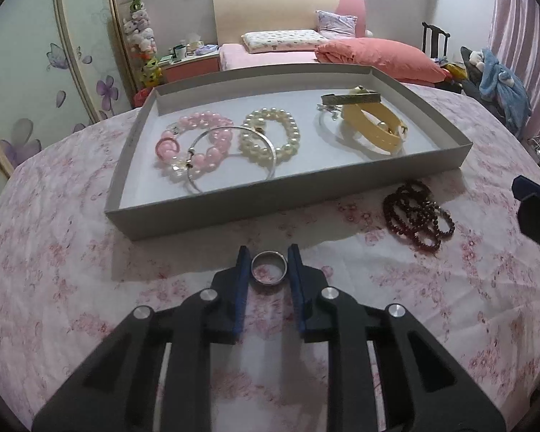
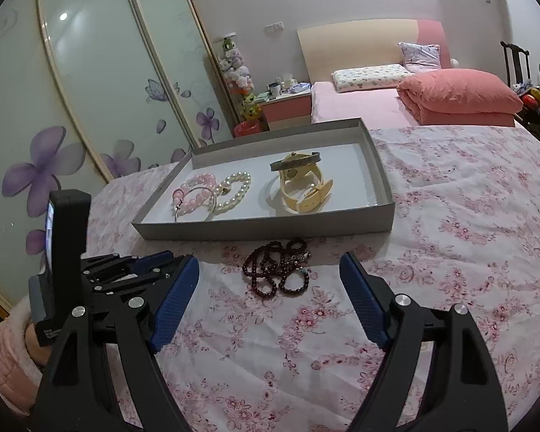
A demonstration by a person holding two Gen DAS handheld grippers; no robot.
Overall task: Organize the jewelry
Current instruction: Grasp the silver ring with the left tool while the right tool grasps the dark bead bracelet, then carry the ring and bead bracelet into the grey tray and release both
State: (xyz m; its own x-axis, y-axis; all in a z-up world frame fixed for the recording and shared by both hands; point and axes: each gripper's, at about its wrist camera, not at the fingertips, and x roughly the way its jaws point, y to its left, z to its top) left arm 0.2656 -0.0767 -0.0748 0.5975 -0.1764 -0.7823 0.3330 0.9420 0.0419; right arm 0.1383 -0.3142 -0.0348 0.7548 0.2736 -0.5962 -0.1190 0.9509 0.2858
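Note:
A silver ring lies on the flowered cloth in front of the grey tray. My left gripper is shut on the ring, with a blue pad against each side. A heap of dark red bead bracelets lies to the right of it on the cloth. In the right wrist view the same dark red beads lie just beyond my right gripper, which is open and holds nothing. The tray holds a pink bead bracelet, a pearl bracelet, a thin silver bangle and a yellow watch strap.
The round table wears a pink flowered cloth. In the right wrist view the left gripper's body and a pink sleeve sit at the left. A bed, a nightstand and sliding wardrobe doors stand behind.

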